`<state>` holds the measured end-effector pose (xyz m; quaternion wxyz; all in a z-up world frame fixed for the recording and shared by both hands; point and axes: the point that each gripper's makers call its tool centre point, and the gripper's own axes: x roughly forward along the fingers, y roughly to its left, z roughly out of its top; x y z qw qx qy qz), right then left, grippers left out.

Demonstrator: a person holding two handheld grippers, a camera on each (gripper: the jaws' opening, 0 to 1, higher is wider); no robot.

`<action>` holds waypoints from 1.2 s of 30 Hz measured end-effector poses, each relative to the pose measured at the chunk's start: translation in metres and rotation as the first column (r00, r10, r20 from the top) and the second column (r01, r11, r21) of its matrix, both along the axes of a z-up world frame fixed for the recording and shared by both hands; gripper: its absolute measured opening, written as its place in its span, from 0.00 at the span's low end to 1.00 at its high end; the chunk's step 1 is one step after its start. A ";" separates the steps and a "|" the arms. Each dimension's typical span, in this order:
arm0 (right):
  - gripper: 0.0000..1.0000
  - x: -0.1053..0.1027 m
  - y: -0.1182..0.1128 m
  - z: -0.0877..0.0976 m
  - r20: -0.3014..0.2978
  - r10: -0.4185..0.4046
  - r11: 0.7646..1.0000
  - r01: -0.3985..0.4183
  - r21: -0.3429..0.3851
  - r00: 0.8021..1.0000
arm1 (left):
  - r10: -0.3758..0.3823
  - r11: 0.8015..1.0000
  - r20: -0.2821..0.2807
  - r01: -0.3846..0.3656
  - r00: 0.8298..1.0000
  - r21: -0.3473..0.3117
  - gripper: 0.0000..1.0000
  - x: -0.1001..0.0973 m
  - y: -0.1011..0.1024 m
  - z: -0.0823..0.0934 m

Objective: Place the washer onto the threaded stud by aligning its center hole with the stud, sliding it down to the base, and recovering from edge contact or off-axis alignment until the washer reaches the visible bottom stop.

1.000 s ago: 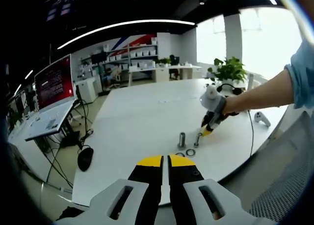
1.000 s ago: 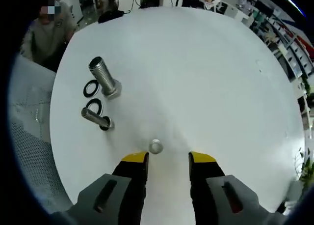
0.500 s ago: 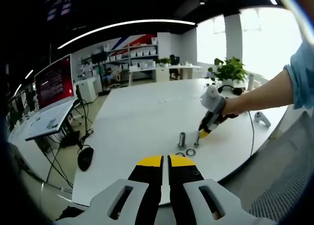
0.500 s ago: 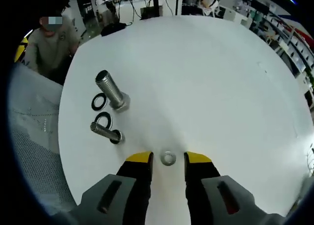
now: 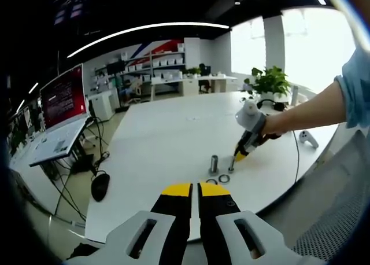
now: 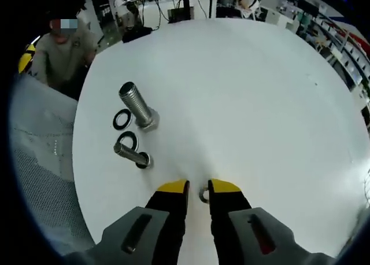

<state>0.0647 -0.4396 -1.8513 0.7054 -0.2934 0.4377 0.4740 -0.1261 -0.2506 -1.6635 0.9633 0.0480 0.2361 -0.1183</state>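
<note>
Pinching a small silver washer (image 6: 204, 194) between the yellow tips of my right gripper (image 6: 198, 188), down on the white table (image 6: 248, 97). The jaws are nearly together, with the washer caught in the narrow gap; part of its ring shows between the tips. Whether it is lifted off the surface or resting on it I cannot tell.

To the left of the tips in the right gripper view stand two threaded studs. The larger stud (image 6: 138, 105) stands on its hex base, with a black washer (image 6: 121, 119) lying just beside it. The thinner stud (image 6: 132, 155) sits nearer the gripper, with a second black washer (image 6: 127, 140) just behind it and a dark ring around its base. The pinched washer is well apart from both studs.

From the left gripper view, my left gripper (image 5: 194, 190) is held back from the table edge, its jaws pressed together on nothing. Across the table I see my right gripper's tips down at the tabletop, just beside the studs (image 5: 214, 163), with my forearm (image 5: 309, 111) reaching in from the right.
</note>
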 end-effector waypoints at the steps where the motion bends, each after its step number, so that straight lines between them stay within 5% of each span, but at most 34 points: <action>1: 0.24 0.001 -0.002 0.000 0.009 0.002 1.000 -0.002 -0.008 1.000 | 0.000 1.000 0.001 0.000 1.000 -0.001 0.01 0.000 0.000 0.000; 11: 0.26 0.002 -0.019 0.000 0.022 -0.021 1.000 0.021 0.005 1.000 | -0.004 1.000 0.006 0.004 1.000 -0.003 0.01 0.000 -0.001 0.001; 12: 0.25 0.003 -0.017 0.000 0.010 -0.058 0.997 0.058 0.046 0.998 | -0.004 1.000 0.008 0.004 1.000 -0.004 0.01 0.000 -0.001 0.002; 26: 0.14 0.006 -0.020 -0.003 0.035 -0.069 0.997 0.069 0.019 0.997 | -0.003 1.000 0.005 0.003 1.000 -0.005 0.01 0.000 -0.001 0.001; 36: 0.14 -0.006 -0.006 0.028 0.048 -0.075 0.992 0.070 0.101 0.996 | -0.004 1.000 0.004 0.004 1.000 -0.003 0.01 0.000 -0.001 0.001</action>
